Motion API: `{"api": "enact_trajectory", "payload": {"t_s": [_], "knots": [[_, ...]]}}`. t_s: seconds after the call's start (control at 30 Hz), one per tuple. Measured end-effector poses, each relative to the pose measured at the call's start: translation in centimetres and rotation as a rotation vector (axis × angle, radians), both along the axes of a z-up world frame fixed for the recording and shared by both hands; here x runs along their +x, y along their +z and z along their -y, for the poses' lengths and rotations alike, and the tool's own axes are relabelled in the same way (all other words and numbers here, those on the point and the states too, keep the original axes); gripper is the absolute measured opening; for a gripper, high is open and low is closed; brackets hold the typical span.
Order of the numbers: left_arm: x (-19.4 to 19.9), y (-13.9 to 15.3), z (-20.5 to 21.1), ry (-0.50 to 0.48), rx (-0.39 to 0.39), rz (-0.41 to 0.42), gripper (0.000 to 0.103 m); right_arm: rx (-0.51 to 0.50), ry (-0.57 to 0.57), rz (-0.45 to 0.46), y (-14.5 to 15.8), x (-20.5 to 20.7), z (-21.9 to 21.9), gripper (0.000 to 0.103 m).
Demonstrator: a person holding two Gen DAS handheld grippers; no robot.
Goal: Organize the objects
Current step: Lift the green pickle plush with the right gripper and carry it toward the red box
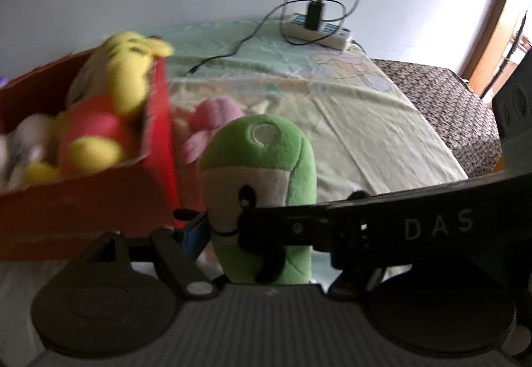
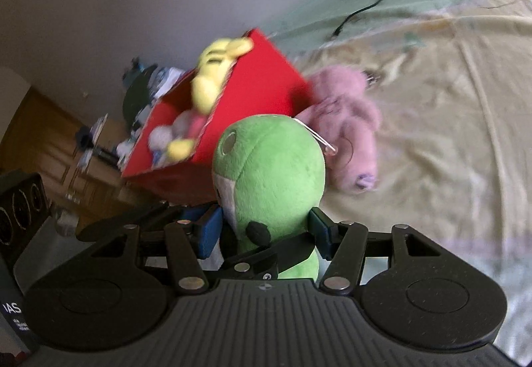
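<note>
A green plush toy (image 1: 262,154) with a white face stands upright between both grippers, above the bed. My left gripper (image 1: 262,234) is shut on it: the left blue pad (image 1: 194,234) presses its side, and the right finger is hidden behind the other gripper's black body. My right gripper (image 2: 266,234) is shut on the same green plush toy (image 2: 276,167), a blue pad on each side. Just beyond stands an open red box (image 1: 83,200) (image 2: 262,77) holding a yellow bear plush (image 1: 129,77) (image 2: 212,67) and other soft toys. A pink plush (image 1: 216,114) (image 2: 349,121) lies beside the box on the sheet.
A pale green-yellow bed sheet (image 1: 349,121) covers the bed. At its far end lie a white power strip (image 1: 319,31) with a black charger and a black cable (image 1: 232,51). A dark patterned blanket (image 1: 449,101) lies right of it. A wooden cabinet (image 2: 50,141) with clutter stands beyond the box.
</note>
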State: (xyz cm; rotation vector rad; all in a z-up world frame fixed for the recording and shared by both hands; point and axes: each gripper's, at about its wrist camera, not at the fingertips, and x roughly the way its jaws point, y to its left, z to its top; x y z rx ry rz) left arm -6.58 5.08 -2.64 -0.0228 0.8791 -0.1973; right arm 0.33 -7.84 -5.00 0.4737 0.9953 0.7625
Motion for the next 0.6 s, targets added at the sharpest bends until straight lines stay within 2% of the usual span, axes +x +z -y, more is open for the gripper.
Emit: {"api": "enact_trajectory", "payload": {"t_s": [0.17,0.27,0.33,0.6], "knots": [[-2.0,0.2,-2.7,0.049,-0.007,-0.001,0.076,-0.016,0.083,-0.021,0.1,-0.7,-3.1,0.060],[-3.4,0.4,-3.7,0.056,0.037,0.021,0.076,-0.010,0.127,-0.062,-0.3,-1.1,-4.8,0.060],[-4.0,0.5,-4.4,0.064,0.060,0.032,0.076,-0.030,0.157,-0.045,0.0,-1.6,-6.3,0.060],[-6.2,0.6,-9.6,0.127,0.036,0.017,0.076,-0.062,0.257,-0.024,0.5,-3.1,-11.7,0.060]]}}
